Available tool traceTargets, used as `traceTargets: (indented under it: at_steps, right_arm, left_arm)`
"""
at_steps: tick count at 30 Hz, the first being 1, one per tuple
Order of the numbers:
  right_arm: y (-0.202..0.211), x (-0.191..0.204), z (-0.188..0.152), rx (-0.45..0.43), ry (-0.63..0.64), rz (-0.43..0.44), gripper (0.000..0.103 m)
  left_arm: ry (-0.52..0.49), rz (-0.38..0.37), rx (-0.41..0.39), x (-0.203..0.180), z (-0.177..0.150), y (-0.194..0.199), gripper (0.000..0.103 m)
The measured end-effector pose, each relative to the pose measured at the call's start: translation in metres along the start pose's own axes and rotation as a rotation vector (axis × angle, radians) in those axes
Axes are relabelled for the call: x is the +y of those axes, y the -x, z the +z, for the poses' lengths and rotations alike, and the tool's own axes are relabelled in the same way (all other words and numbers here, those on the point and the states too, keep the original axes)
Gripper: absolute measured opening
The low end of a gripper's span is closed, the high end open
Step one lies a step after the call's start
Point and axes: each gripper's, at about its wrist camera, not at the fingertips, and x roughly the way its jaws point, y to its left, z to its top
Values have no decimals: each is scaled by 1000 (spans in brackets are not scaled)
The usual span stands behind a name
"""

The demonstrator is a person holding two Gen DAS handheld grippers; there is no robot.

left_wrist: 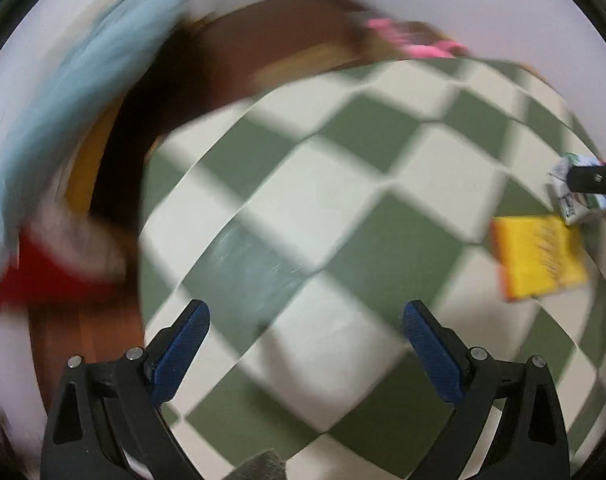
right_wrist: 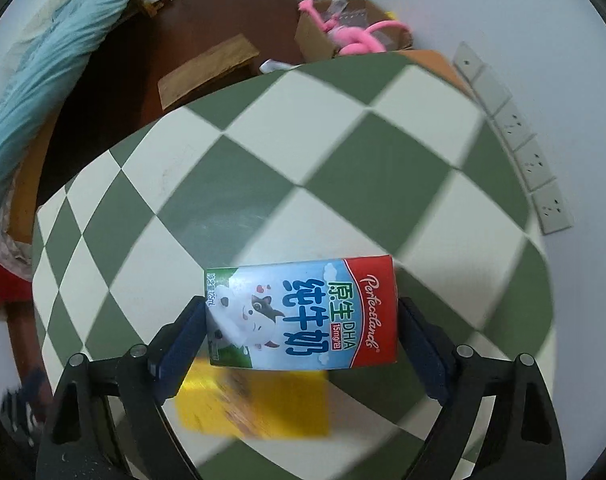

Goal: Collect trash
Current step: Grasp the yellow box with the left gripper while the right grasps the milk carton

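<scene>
My right gripper (right_wrist: 301,320) is shut on a small milk carton (right_wrist: 303,316), held sideways above the green-and-white checkered table (right_wrist: 343,160). A yellow packet (right_wrist: 255,404) lies on the table just below the carton. In the left wrist view the same carton (left_wrist: 575,196) shows at the far right in the right gripper's fingers (left_wrist: 587,178), with the yellow packet (left_wrist: 539,256) beneath it. My left gripper (left_wrist: 306,320) is open and empty over the table (left_wrist: 343,200). The left wrist view is motion-blurred.
A cardboard box (right_wrist: 343,36) with a pink toy (right_wrist: 359,40) stands on the brown floor beyond the table. A flat cardboard piece (right_wrist: 207,68) lies on the floor. Light-blue bedding (right_wrist: 47,68) is at left. Wall sockets (right_wrist: 519,140) line the right wall.
</scene>
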Motion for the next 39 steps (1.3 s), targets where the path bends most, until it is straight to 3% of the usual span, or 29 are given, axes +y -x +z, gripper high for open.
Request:
traceTargets:
  at_steps: [3, 7, 10, 14, 16, 18, 19, 22, 25, 27, 28, 29, 32, 35, 37, 39]
  right_arm:
    - [12, -41, -25, 16, -37, -9, 93]
    - [22, -91, -58, 41, -111, -22, 93]
    - [28, -119, -80, 49, -163, -24, 93]
    - [29, -140, -100, 67, -207, -6, 93]
    - [30, -144, -99, 73, -208, 0, 93]
    - [31, -145, -97, 75, -208, 5, 93]
    - [30, -143, -95, 76, -210, 8, 93]
    - [32, -146, -95, 75, -216, 19, 93]
    - [28, -149, -97, 73, -212, 29, 93]
    - [26, -150, -99, 73, -203, 39, 93]
    - [25, -153, -97, 68, -197, 36, 93]
    - [27, -152, -99, 65, -191, 45, 93]
    - [27, -152, -102, 78, -183, 83, 93]
    - [28, -149, -101, 76, -151, 79, 93]
    - [28, -148, -102, 81, -144, 78, 93]
    - [27, -150, -100, 90, -146, 78, 93]
  left_arm:
    - [-269, -22, -67, -54, 13, 17, 99]
    - [-587, -63, -60, -122, 23, 20, 99]
    - [-729, -95, -19, -148, 28, 9, 99]
    - [-843, -124, 63, -166, 32, -8, 99]
    - [-862, -152, 59, -171, 36, -8, 96]
    - [-846, -196, 75, -172, 41, -7, 81]
    - [-829, -242, 103, -172, 43, -6, 66]
    - [-780, -227, 103, -170, 42, 0, 61]
    - [-624, -204, 151, -164, 38, 6, 54]
    - [-448, -196, 230, -148, 32, 7, 54]
    - [-362, -231, 265, -140, 27, 7, 53]
    - [-304, -283, 270, -133, 20, 10, 53]
    - [-225, -297, 232, -119, 2, 19, 53]
    - [-279, -251, 83, -120, 4, 39, 54]
    - [-421, -232, 10, -134, 14, 49, 54]
    - [-556, -205, 8, -147, 24, 45, 55]
